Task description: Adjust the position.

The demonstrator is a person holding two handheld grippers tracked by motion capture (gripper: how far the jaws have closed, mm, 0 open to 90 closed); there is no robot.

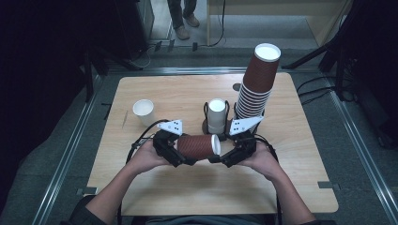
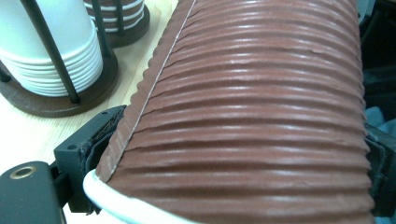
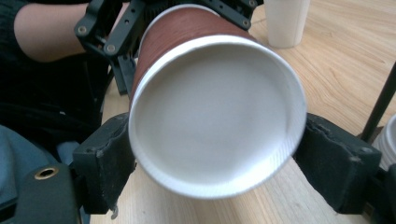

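Just below the middle of the high view, a brown ribbed paper cup with a white rim (image 1: 198,146) lies on its side above the light wooden table (image 1: 291,136), held between the left gripper (image 1: 180,157) and the right gripper (image 1: 219,158). Seen from the left gripper view, the ribbed wall (image 2: 252,116) sits between the two black jaws, which press its sides, so that gripper is clamped on the cup. Across the right gripper view, the cup's white mouth (image 3: 215,116) faces the camera between the jaws, close to both pads; whether they press it I cannot tell. Behind, toward the upper centre, a stack of white cups in a black wire holder (image 1: 217,115) stands beside a tall leaning stack of brown ribbed cups (image 1: 256,84). One single white paper cup (image 1: 144,111) stands upright at the left.
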